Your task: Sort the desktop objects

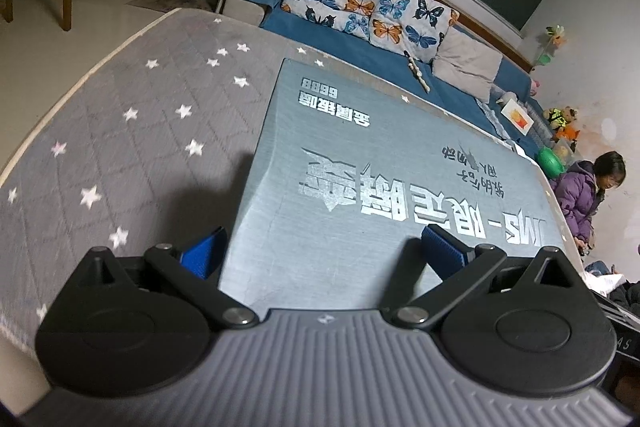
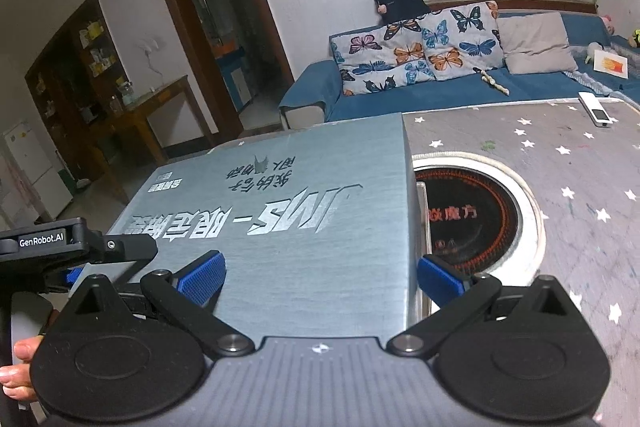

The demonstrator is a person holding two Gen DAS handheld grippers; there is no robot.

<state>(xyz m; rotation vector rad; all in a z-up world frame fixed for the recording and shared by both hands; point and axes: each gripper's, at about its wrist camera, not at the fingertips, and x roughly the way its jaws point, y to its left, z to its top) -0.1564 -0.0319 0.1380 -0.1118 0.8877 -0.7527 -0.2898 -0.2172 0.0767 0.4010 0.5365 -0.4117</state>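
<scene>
Large grey box [image 1: 360, 163] with silver lettering lies flat on the star-patterned table [image 1: 132, 131]. In the right wrist view one long side of it runs beside, possibly over, the rim of the round induction hob [image 2: 472, 215] set into the table. A white remote [image 2: 596, 109] sits well apart, near the far table edge.

Left tool [image 1: 320, 251]: jaws wide apart, blue pads spanning the box's near left corner; one pad is off the box beside its side wall, the other is over the lid. Not gripping. Right tool [image 2: 320, 275]: jaws likewise wide apart across the box's near right corner, one pad over the lid, one just past the edge on the hob side. Not gripping. Contact with the lid cannot be told from either view.

Risks, as judged:
- Box is far wider than either tool's opening; only a corner or edge pinch seems possible, and the smooth lid could slip out.
- If the lid is loose, lifting by it may separate it from the base.
- Uneven pull from the two tools could skew the box onto the hob's raised rim.
- Sliding it could bunch the table cover.
</scene>
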